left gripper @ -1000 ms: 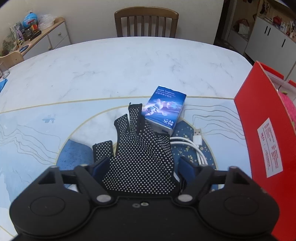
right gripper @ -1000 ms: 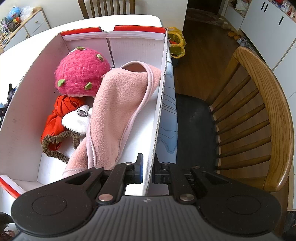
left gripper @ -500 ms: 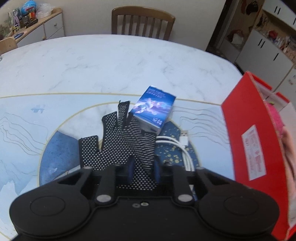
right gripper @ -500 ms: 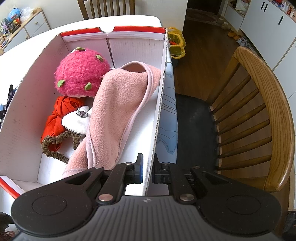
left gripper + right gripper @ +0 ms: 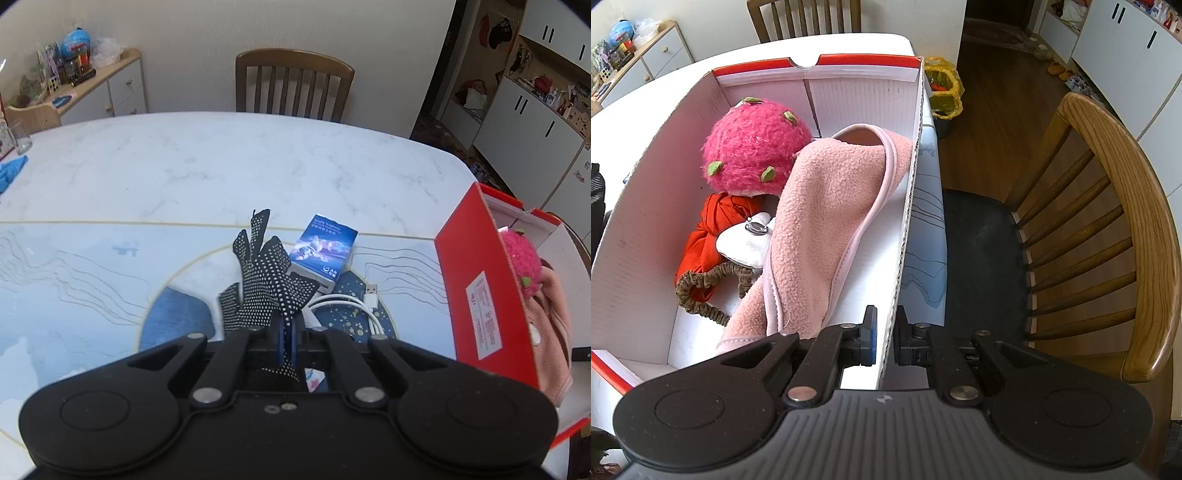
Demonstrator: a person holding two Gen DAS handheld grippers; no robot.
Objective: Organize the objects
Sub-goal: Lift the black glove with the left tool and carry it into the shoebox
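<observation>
My left gripper (image 5: 286, 332) is shut on a black glove with white dots (image 5: 266, 280) and holds it above the table. A blue card box (image 5: 323, 251) and a white USB cable (image 5: 354, 306) lie on the mat beyond it. My right gripper (image 5: 885, 336) is shut on the right wall of the red and white cardboard box (image 5: 908, 229), which also shows in the left wrist view (image 5: 476, 280). Inside are a pink plush strawberry (image 5: 753, 151), a pink fleece cloth (image 5: 827, 229), a red cloth (image 5: 709, 236) and a brown elastic cord (image 5: 701, 295).
A marble table (image 5: 221, 166) with a blue patterned mat (image 5: 74, 266). A wooden chair (image 5: 295, 85) stands at the far side; another wooden chair (image 5: 1108, 236) is right of the box. A blue cloth (image 5: 11, 173) and a glass (image 5: 18, 136) sit far left.
My left gripper closed on the glove and lifted it off the mat, rising and turning toward the box. The right gripper has stayed on the box wall.
</observation>
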